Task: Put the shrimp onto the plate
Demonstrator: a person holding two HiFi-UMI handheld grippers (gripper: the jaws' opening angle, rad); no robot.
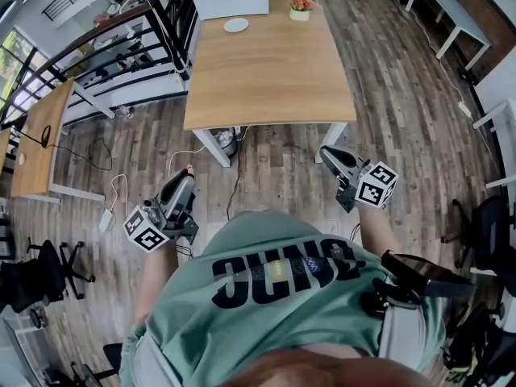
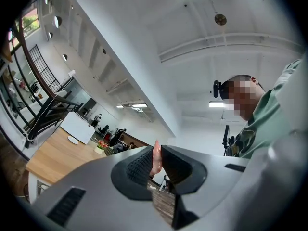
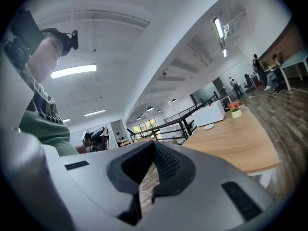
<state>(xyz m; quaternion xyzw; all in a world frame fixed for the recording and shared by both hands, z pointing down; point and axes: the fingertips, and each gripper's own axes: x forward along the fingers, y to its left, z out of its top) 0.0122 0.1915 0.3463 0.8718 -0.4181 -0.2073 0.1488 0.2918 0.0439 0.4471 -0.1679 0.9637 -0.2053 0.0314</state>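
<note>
The person holds one gripper in each hand, forward of the torso and level with each other.

- **Left gripper**: it sits ahead of the left forearm and points forward, with the marker cube nearest the body. The jaws are clamped on a thin pink shrimp, which stands upright between the ribbed pads.
- **Right gripper**: it extends ahead of the right forearm and points forward. The pads meet at their tips, with nothing between them.
</note>
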